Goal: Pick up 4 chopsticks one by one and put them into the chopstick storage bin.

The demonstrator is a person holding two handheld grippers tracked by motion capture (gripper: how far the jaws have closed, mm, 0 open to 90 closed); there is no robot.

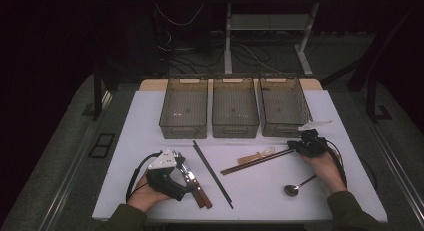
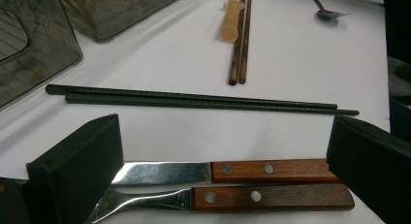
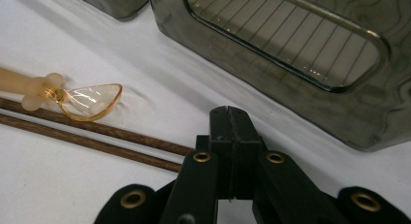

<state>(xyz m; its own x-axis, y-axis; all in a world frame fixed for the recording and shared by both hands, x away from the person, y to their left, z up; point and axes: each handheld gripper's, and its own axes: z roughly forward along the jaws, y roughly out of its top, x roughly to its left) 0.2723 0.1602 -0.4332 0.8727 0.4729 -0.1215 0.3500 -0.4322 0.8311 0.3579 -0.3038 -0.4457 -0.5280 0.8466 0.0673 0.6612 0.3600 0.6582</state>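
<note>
My left gripper [image 1: 191,185] is open low over the table at the front left. Its jaws stand on either side of a wooden-handled knife [image 2: 228,169] and fork [image 2: 228,197], which lie flat side by side and untouched. A pair of black chopsticks [image 2: 203,100] lies just beyond them. My right gripper [image 3: 232,151] is shut at the right, in front of the right-hand bin [image 3: 310,49]. The thin ends of two brown chopsticks [image 3: 92,134] run in under its left side; whether they are pinched I cannot tell. An amber plastic spoon [image 3: 89,100] lies beside them.
Three smoky plastic bins [image 1: 184,108] [image 1: 235,108] [image 1: 282,106] stand in a row at the back of the white table cover [image 1: 145,126]. A metal spoon [image 1: 297,187] lies near the right forearm. Table legs and cables stand behind the table.
</note>
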